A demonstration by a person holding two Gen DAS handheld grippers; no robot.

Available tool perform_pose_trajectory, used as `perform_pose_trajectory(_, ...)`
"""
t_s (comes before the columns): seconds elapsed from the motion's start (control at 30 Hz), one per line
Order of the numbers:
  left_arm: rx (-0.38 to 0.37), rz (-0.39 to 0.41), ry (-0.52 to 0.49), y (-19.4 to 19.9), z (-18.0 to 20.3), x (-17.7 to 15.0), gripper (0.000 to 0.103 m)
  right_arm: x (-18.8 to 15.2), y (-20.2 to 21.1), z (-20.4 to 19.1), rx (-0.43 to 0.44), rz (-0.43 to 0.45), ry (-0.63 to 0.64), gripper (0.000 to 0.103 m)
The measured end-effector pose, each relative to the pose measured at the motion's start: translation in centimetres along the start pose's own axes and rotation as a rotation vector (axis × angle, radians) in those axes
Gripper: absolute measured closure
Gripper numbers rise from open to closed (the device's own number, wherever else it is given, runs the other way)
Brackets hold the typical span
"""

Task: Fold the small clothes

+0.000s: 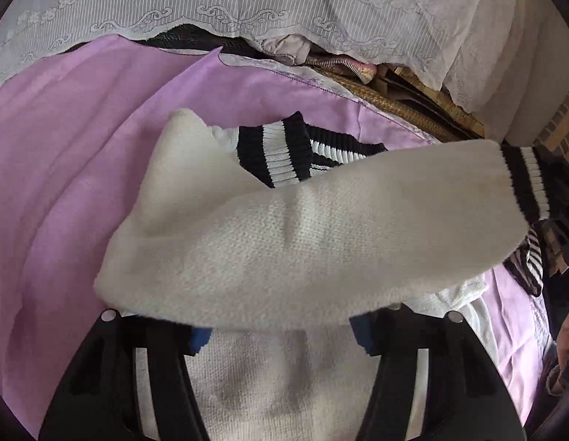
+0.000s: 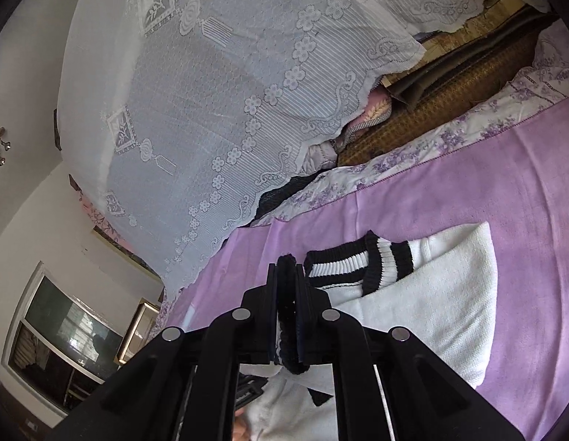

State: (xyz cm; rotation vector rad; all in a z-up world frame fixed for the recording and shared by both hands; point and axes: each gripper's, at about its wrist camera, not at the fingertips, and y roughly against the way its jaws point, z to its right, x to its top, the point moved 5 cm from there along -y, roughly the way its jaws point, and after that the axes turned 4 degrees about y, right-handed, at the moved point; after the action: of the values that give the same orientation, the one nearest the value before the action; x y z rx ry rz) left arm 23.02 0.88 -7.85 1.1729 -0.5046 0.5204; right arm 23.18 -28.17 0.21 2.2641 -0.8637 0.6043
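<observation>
White knit sweater (image 1: 284,228) with black-and-white ribbed collar (image 1: 273,154) lay on the lilac bed sheet (image 1: 63,183), body flat, one sleeve lifted across it. Right tongs (image 2: 288,316) were clamped tight on the striped sleeve cuff (image 2: 288,330), jaws nearly touching with only knit between. Left tongs (image 1: 280,330) were spread wide, low over the sweater body, sleeve fabric draped over the tips; I couldn't tell if they pinched anything, looked like nothing gripped.

Step, as I judged it: folding the sleeve inward over the chest. To do it well I'd have carried the cuff straight across, kept the sleeve taut and level, let the left tongs pin the body near the shoulder so it didn't drag, then lowered the cuff before releasing. Risk: knit stretches and bunches, sheet is slippery.

Sheet was wrinkled, with a floral border (image 2: 413,150) at its far edge. Beyond: woven mat (image 2: 450,92), lace curtain (image 2: 210,92), white wall, window (image 2: 60,334) at lower left.
</observation>
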Motion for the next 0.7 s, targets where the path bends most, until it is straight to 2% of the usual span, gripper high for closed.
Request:
perform_pose_trajectory(0.1, 0.098, 0.061, -0.016, 1.4, -1.2, -0.3, 0.043, -2.2, -0.1, 4.3, -0.07, -0.023, -0.048, 0.094)
perform_pose_trajectory(0.13, 0.145, 0.063, -0.014, 1.5, -1.7, -0.4, 0.032, -3.1, -0.3, 5.8, -0.09, -0.043, -0.069, 0.095)
perform_pose_trajectory(0.23, 0.12, -0.007, -0.01, 1.2, -2.7, -1.7, 0.031, -5.6, -0.8, 9.6, -0.193, -0.096, -0.108, 0.095)
perform_pose_trajectory(0.4, 0.064, -0.034, -0.047, 3.6, -3.3, -3.6, 0.031, -6.1, -0.9, 10.1, -0.191, -0.125, -0.093, 0.094)
perform_pose_trajectory(0.47, 0.11, 0.015, -0.078, 5.3, -3.6, -3.9, 0.025, -6.4, -0.7, 9.7, -0.207, -0.126, -0.071, 0.094)
perform_pose_trajectory(0.53, 0.159, 0.11, -0.105, 7.0, -3.6, -3.0, 0.025, -6.3, -0.3, 9.2, -0.19, -0.116, -0.074, 0.094)
perform_pose_trajectory(0.57, 0.147, 0.134, -0.119, 7.4, -3.1, -2.3, 0.025, -6.1, 0.0, 8.7, -0.174, -0.102, -0.067, 0.094)
perform_pose_trajectory(0.67, 0.01, 0.117, -0.14, 7.2, -0.1, -0.4, 0.025, -4.8, 1.1, 6.3, -0.128, -0.038, -0.016, 0.094)
perform_pose_trajectory(0.7, -0.015, 0.113, -0.163, 6.8, 1.3, 0.1, 0.025, -4.2, 1.4, 5.4, -0.114, -0.017, -0.001, 0.094)
